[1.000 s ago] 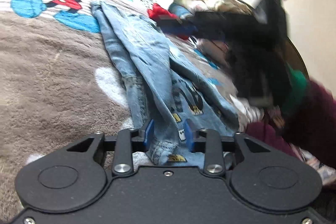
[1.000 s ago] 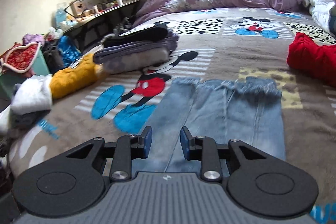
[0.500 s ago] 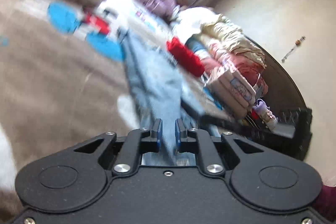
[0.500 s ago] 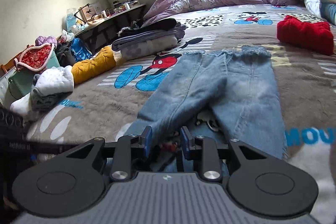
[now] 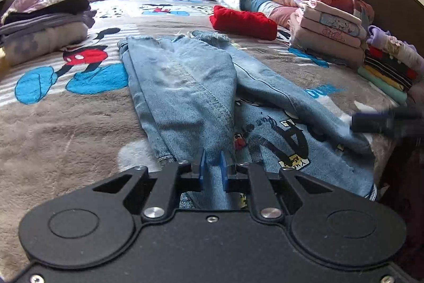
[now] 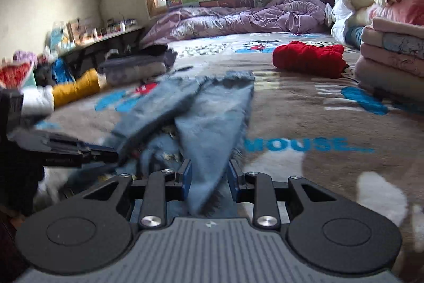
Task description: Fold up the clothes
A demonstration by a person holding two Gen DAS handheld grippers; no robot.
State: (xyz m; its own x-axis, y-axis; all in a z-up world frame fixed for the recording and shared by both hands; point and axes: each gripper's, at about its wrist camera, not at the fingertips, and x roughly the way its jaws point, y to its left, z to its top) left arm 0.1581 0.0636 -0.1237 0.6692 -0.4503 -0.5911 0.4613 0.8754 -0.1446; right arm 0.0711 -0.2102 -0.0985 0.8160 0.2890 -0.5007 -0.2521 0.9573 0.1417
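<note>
The jeans [image 5: 185, 86] lie lengthwise on the bed [image 5: 66, 123], legs running away toward the frayed hems, one leg crossed partly over the other, the waist end nearest. Denim like this looks fairly heavy and limp, thick at the seams and unlikely to slip; the waistband corners seem the best holds. The left hand-held gripper [image 5: 212, 167] is nearly closed, pinching denim near the waist. The right hand-held gripper [image 6: 208, 178] stands wider, cloth between its fingers; whether it grips is unclear. That view is blurred, and both gripper bodies hide the waistband. Folded stacks [image 5: 328, 36] and a red garment [image 5: 243, 21] sit beyond.
</note>
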